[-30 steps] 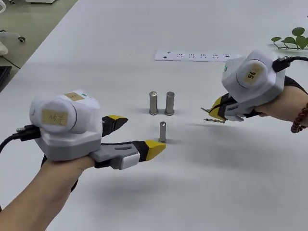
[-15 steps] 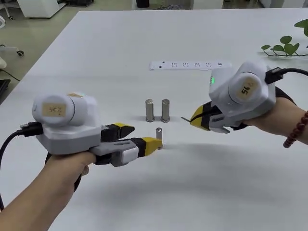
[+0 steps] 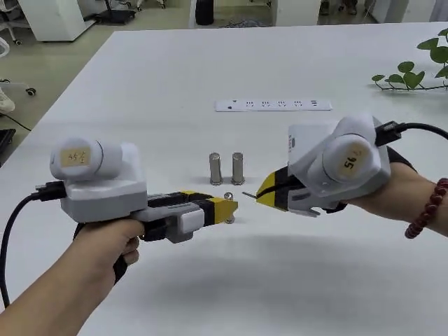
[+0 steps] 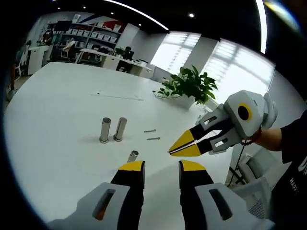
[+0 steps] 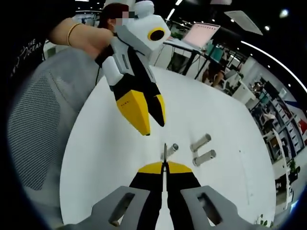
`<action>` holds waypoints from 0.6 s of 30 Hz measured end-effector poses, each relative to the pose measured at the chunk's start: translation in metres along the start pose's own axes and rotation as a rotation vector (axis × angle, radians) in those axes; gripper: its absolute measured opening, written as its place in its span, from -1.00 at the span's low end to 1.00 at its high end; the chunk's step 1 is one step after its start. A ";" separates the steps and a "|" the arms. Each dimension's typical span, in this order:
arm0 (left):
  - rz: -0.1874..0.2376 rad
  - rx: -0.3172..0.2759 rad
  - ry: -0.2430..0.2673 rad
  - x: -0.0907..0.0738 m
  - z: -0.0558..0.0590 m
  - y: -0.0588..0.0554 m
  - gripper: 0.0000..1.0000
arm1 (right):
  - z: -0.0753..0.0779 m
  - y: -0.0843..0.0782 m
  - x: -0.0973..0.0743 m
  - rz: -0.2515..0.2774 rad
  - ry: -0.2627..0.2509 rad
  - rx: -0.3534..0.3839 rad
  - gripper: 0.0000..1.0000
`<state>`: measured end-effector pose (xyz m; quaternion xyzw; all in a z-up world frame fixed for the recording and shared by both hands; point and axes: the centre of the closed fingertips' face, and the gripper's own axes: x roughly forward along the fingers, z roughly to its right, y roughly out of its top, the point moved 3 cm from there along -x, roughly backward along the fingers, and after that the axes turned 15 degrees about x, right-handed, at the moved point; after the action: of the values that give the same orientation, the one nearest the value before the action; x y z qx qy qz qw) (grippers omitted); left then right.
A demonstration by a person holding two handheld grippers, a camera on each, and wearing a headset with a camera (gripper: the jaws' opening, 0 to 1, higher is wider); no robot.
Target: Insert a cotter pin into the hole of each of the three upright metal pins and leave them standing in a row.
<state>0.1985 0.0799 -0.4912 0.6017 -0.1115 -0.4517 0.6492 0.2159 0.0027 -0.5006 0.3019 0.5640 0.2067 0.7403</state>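
White power strip (image 3: 272,105), leafy plant (image 3: 408,68) — both on white table (image 3: 140,84)

The metal pins (image 3: 215,169) are silver, the table (image 3: 175,91) white.

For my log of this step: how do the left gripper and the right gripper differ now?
The left gripper has its jaws apart, with nothing between them; the right gripper has its jaws shut on a thin cotter pin. The left gripper faces the front metal pin from one side, the right gripper from the other. Both have yellow-tipped jaws.
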 end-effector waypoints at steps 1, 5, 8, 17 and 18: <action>-0.002 -0.005 -0.002 0.001 0.001 -0.001 -0.51 | -0.002 0.001 0.000 0.006 0.004 -0.001 -1.00; -0.009 -0.030 -0.023 0.003 0.006 -0.004 -0.55 | -0.010 0.006 0.000 0.021 0.023 -0.001 -1.00; -0.009 -0.050 -0.036 0.005 0.009 -0.005 -0.60 | -0.015 0.009 0.000 0.026 0.029 -0.015 -1.00; -0.002 -0.083 -0.067 0.008 0.016 -0.005 -0.76 | -0.023 0.015 0.000 0.024 0.027 -0.082 -1.00; 0.000 -0.086 -0.068 0.008 0.016 -0.005 -0.76 | -0.023 0.016 0.000 0.026 0.028 -0.083 -1.00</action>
<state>0.1896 0.0639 -0.4950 0.5575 -0.1139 -0.4763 0.6703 0.1942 0.0191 -0.4940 0.2752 0.5612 0.2437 0.7416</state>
